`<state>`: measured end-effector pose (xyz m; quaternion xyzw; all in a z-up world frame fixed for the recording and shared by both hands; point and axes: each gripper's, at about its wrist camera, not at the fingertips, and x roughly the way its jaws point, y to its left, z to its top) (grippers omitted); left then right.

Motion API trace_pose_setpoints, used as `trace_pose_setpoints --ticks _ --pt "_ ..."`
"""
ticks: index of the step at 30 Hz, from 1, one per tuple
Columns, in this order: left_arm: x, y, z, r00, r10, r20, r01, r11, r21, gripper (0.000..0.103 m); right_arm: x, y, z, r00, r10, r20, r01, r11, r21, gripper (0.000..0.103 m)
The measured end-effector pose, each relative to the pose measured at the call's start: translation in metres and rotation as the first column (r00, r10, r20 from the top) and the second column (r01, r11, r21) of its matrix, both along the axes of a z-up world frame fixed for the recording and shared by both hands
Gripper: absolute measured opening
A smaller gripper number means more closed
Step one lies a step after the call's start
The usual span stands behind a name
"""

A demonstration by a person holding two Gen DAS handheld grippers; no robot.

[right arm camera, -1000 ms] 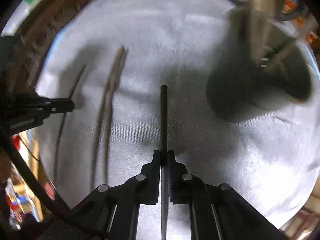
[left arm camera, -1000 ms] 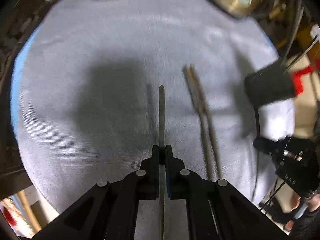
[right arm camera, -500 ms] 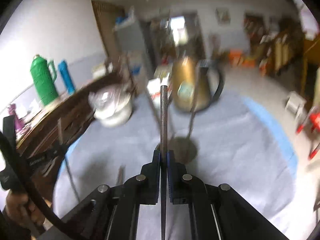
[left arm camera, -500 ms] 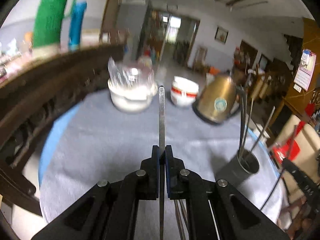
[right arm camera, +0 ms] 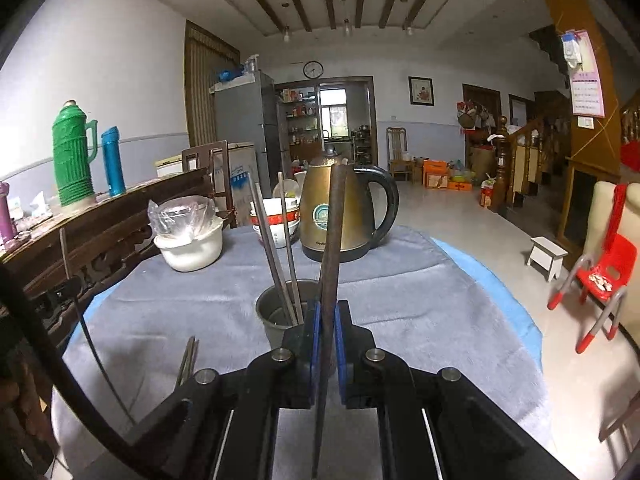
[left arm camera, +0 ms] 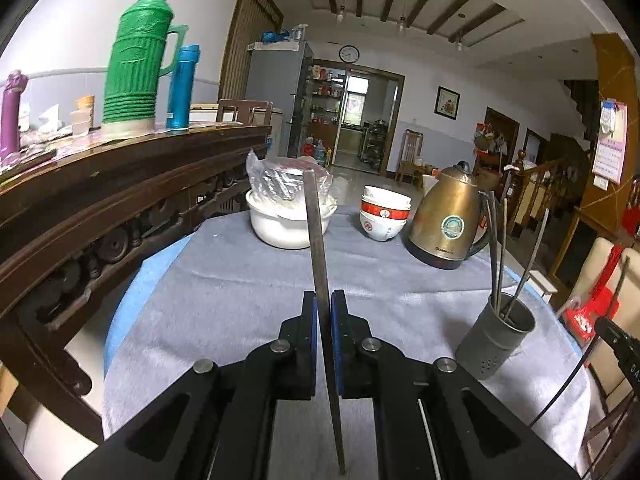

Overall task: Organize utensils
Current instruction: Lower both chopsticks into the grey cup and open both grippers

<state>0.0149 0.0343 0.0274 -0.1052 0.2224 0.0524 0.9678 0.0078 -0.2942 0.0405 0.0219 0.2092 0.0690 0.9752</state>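
My left gripper [left arm camera: 324, 300] is shut on a thin metal chopstick [left arm camera: 314, 232] that stands upright above the grey tablecloth. My right gripper [right arm camera: 329, 310] is shut on a darker chopstick [right arm camera: 334, 232], also upright, just in front of the grey metal utensil holder [right arm camera: 272, 316]. The holder [left arm camera: 494, 340] has several chopsticks [left arm camera: 496, 248] standing in it. A pair of chopsticks [right arm camera: 188, 358] lies on the cloth left of the holder. The left gripper's chopstick also shows at the left in the right wrist view [right arm camera: 64, 252].
A brass kettle [left arm camera: 448, 220], stacked bowls [left arm camera: 384, 212] and a white pot with a plastic-wrapped bowl [left arm camera: 288, 216] stand at the table's far side. A dark wooden sideboard [left arm camera: 100, 184] with a green thermos [left arm camera: 132, 68] runs along the left. A red chair [right arm camera: 600, 276] is right.
Both grippers have tilted up from pointing down at the cloth to pointing level across the table, each still holding its chopstick. The right gripper has come close behind the holder.
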Motion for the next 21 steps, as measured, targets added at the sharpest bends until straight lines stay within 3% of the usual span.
trace_pose_setpoints --ticks 5,13,21 --pt "-0.013 0.006 0.003 1.000 -0.007 -0.001 0.007 0.999 -0.047 0.006 -0.026 -0.013 0.003 1.000 -0.007 -0.010 0.007 1.000 0.028 0.008" --pt "-0.009 0.011 0.028 0.999 -0.032 0.037 0.037 0.990 -0.139 0.006 -0.020 -0.033 0.022 0.999 -0.036 0.001 0.036 0.992 0.123 0.007" --pt "0.006 -0.005 0.065 0.989 -0.122 0.086 0.139 0.965 -0.222 0.006 -0.017 -0.056 0.053 0.997 -0.051 0.053 0.039 0.979 0.198 0.007"
